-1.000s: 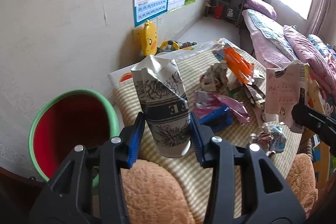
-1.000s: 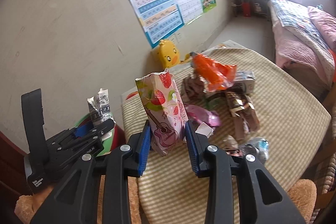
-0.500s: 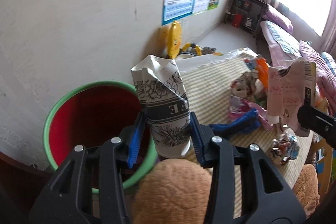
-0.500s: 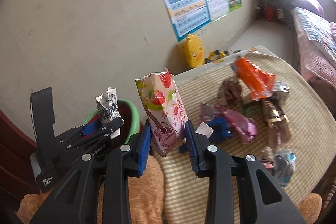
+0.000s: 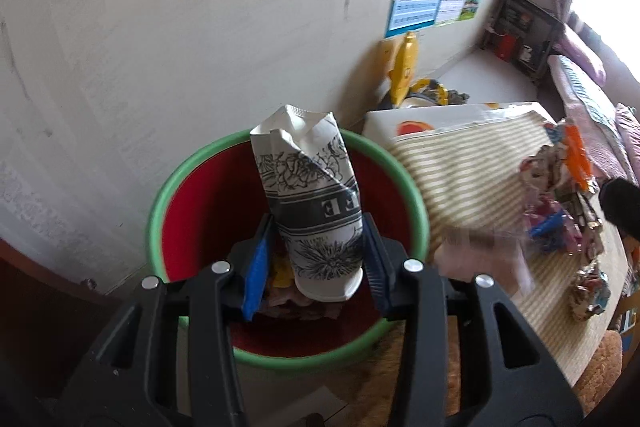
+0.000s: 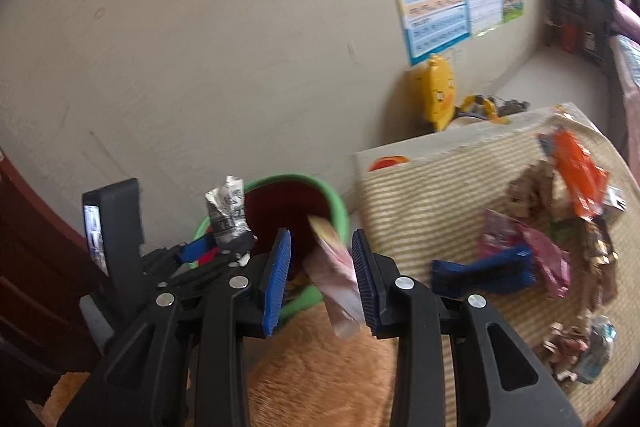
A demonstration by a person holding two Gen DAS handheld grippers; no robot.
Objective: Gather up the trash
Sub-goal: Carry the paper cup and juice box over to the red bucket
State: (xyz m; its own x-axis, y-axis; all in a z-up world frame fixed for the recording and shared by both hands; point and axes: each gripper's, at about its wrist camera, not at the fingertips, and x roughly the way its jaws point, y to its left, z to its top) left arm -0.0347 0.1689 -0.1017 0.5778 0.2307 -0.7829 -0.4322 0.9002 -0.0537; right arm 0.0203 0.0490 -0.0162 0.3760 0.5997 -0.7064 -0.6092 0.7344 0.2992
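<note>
The striped table (image 6: 460,183) on the right holds most of what is left: a heap of wrappers (image 6: 560,211) along its far and right side, an orange packet (image 6: 580,167) at the far end, a blue bristled piece (image 6: 480,273) nearer. Left of the table, by the wall, stands the green-rimmed red bin (image 5: 192,211), with a few scraps already at its bottom. The left gripper (image 5: 316,259) is clamped on a crumpled paper cup (image 5: 312,195), held upright over the bin's mouth. The right gripper (image 6: 322,277) pinches a pink snack packet (image 6: 338,275), blurred, at the bin's near rim. Judging by this, both pieces only need dropping in; the heap remains to be collected.
</note>
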